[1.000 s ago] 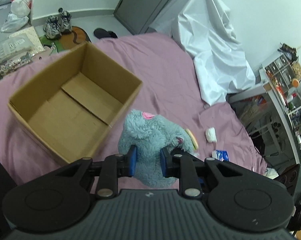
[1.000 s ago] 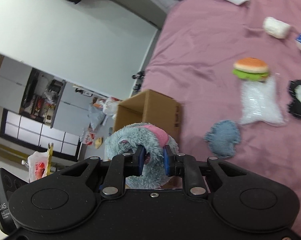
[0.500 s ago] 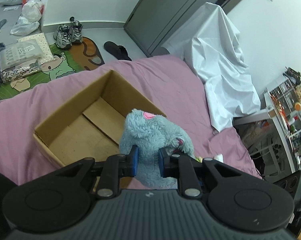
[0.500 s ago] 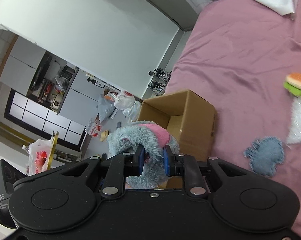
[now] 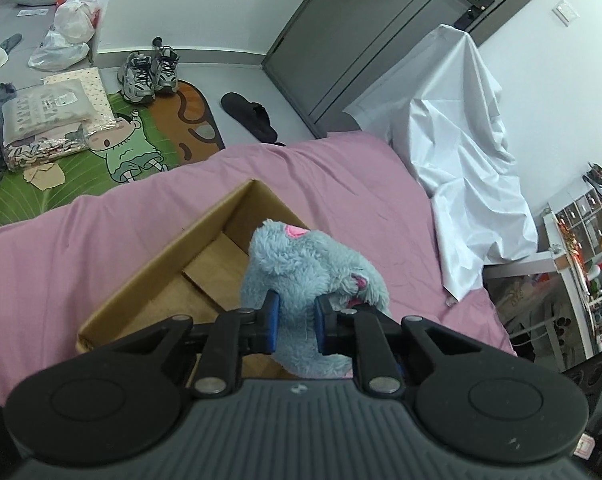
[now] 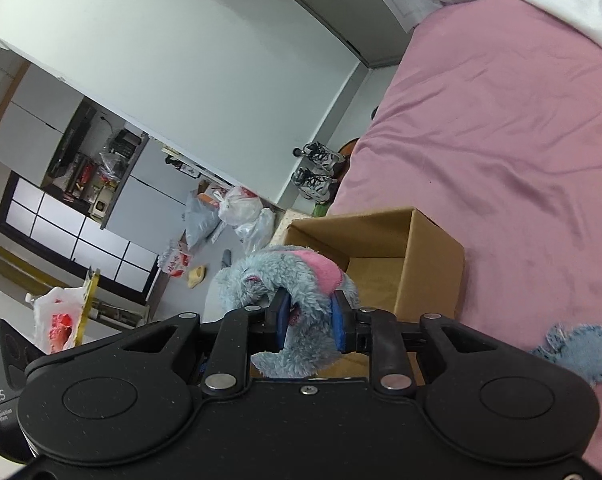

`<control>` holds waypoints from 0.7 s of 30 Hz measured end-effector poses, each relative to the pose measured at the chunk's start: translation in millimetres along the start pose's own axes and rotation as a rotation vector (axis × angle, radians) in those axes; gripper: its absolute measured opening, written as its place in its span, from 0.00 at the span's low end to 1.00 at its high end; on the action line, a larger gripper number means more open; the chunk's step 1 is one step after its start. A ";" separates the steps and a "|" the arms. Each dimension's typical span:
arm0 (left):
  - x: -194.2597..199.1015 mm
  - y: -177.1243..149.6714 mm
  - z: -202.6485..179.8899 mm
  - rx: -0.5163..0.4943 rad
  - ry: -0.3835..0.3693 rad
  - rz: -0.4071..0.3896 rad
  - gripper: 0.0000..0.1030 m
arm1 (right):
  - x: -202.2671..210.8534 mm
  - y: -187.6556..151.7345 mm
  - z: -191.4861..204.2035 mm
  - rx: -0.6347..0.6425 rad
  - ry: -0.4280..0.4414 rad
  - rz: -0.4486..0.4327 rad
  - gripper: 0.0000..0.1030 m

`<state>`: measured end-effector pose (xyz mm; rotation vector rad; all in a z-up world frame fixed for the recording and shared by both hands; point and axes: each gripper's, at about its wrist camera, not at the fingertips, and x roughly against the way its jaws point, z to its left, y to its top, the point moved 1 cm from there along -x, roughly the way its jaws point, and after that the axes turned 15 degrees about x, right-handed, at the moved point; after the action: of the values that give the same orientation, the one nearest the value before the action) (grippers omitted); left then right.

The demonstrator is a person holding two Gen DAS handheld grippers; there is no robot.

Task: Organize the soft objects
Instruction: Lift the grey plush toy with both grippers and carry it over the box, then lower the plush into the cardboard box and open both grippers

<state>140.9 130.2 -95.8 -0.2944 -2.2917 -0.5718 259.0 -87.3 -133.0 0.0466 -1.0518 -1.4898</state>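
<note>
- Our left gripper point(image 5: 295, 322) pinches the blue plush toy point(image 5: 301, 264) between its blue pads, pressed tight on the fur.
- Our right gripper point(image 6: 311, 320) also clamps the same toy point(image 6: 289, 280); its jaws have just been opening a little, with the fur between them and the pads touching it.
- The toy hangs above the open cardboard box point(image 5: 149, 280), over its near right corner.
- The box stands on the pink bed sheet point(image 5: 341, 184).
- A small blue fabric piece point(image 6: 581, 348) lies on the sheet, right of the box.
</note>
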 end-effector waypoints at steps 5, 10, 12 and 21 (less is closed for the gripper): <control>-18.6 10.1 9.8 0.025 0.019 0.013 0.16 | -16.8 2.8 0.9 0.018 -0.043 0.020 0.27; -38.2 18.2 20.6 0.053 0.046 0.029 0.16 | -34.3 2.5 2.0 0.057 -0.084 0.056 0.28; -46.7 20.4 24.1 0.061 0.056 0.037 0.16 | -36.9 1.2 0.2 0.068 -0.094 0.064 0.29; -75.7 23.1 30.2 0.042 0.120 0.071 0.17 | -34.5 6.5 -0.9 0.107 -0.118 0.060 0.31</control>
<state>183.7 162.0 -161.5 -0.3117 -2.1655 -0.4915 273.1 -58.7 -147.9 0.0028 -1.2174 -1.3946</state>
